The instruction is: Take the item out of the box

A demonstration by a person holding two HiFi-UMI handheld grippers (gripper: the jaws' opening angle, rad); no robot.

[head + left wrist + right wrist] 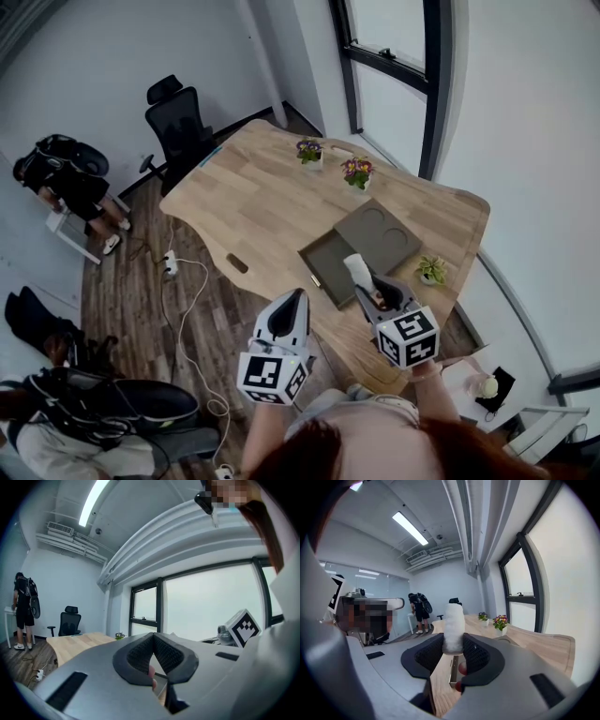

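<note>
- While the right hand-held gripper [367,281] hangs above the near part of the wooden tabletop [253,202], its two dark pads clamp a white, fuzzy cylindrical roll [354,267] – the item stands upright between them, and its upper half sticks out past the jaw tips.
- Seen from the head view, the roll overlaps the near right part of the open grey box [323,261]. It is out of the box and held in the air, not resting on anything.
- The box lies open on the tabletop as a shallow tray. Its lid [380,234], with two round recesses, lies flat and touches the tray's far right side.
- The left hand-held gripper [298,298] is held beside the tabletop's near edge, left of the right one and well apart from the box. Its own view shows the jaws together at the tips, with nothing between the pads.
- Two small pots of pink and yellow flowers [357,172] stand near the far edge of the tabletop, and a little green succulent [431,270] in a white pot sits just to the right of the box.
- A black office chair [183,122] stands at the far left end of the tabletop.
- On the wood floor a white power strip [171,262] trails a pale cable.
- A person with a black backpack [66,178] stands at a small white table by the wall – well away from the work.
</note>
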